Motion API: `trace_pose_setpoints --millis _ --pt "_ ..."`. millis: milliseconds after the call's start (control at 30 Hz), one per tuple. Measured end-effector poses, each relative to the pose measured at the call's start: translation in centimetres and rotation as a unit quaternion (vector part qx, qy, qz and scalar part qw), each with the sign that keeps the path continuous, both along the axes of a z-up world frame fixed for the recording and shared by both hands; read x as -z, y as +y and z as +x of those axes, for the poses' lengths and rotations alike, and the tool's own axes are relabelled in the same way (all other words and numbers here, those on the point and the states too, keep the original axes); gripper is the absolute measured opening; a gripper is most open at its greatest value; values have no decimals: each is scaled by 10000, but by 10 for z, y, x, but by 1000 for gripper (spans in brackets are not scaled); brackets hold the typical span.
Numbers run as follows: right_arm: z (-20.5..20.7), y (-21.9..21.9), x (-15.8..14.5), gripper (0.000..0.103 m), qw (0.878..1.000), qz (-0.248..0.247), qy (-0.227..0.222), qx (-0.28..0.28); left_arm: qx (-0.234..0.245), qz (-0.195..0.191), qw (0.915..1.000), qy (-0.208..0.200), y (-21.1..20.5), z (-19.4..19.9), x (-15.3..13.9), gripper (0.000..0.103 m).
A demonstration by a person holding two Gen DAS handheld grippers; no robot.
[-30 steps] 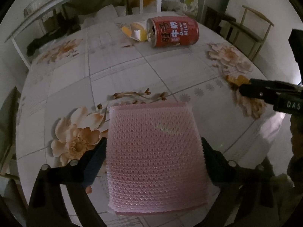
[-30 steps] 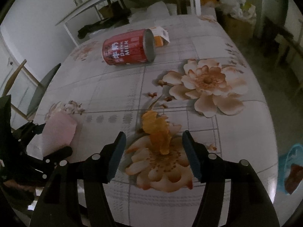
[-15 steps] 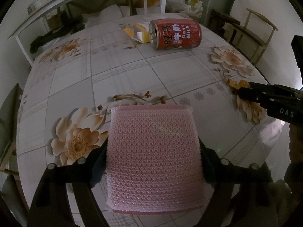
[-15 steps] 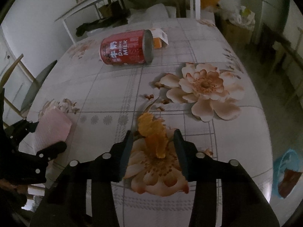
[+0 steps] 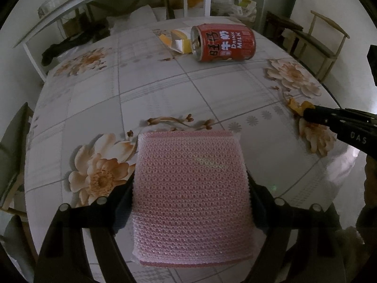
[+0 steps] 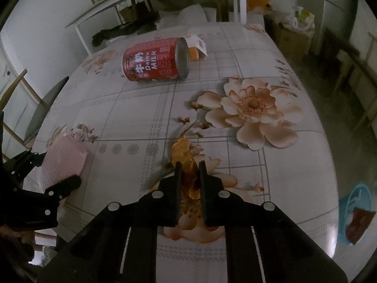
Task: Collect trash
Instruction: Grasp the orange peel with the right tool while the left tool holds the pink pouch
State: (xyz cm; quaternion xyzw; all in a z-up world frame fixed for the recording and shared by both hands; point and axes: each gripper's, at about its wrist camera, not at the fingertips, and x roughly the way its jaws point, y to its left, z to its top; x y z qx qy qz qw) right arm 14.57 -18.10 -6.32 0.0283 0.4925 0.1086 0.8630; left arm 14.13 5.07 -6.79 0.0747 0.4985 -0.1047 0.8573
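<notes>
A pink bubble-wrap pad (image 5: 190, 176) fills the near part of the left wrist view, and my left gripper (image 5: 190, 188) is shut on its two sides. In the right wrist view this gripper (image 6: 50, 169) and the pad (image 6: 66, 155) sit at the table's left edge. My right gripper (image 6: 189, 165) has its jaws closing on an orange scrap (image 6: 182, 151) that lies on a printed flower; the scrap fills the gap between the fingers. A red milk can (image 6: 155, 59) lies on its side farther back, with a torn yellow-and-white carton (image 6: 196, 47) behind it.
The round table (image 6: 132, 108) has a flowered cloth. A blue basin (image 6: 358, 212) stands on the floor at the right. Wooden chairs (image 5: 322, 37) stand on the right, another chair (image 6: 44, 103) on the left, and a white shelf unit (image 5: 94, 0) behind.
The right gripper's jaws have closed in from wide apart onto the orange scrap. The left fingers have drawn in slightly against the pink pad. Neither hand has shifted.
</notes>
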Motion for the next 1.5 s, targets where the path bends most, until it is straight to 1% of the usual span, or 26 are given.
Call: trace_pose_setpoints --millis 1000,1300,1500 --pt "0 9 -12 10 9998 134 -144 23 -33 -56 9998 -190 1 -2 -12 80" --pt "-4 5 -18 10 9994 214 -258 34 -1 -165 9994 -296 -3 -6 -23 80" --pt "-11 -6 -27 10 9984 339 -435 120 91 -415 9983 -408 -9 -8 -36 80"
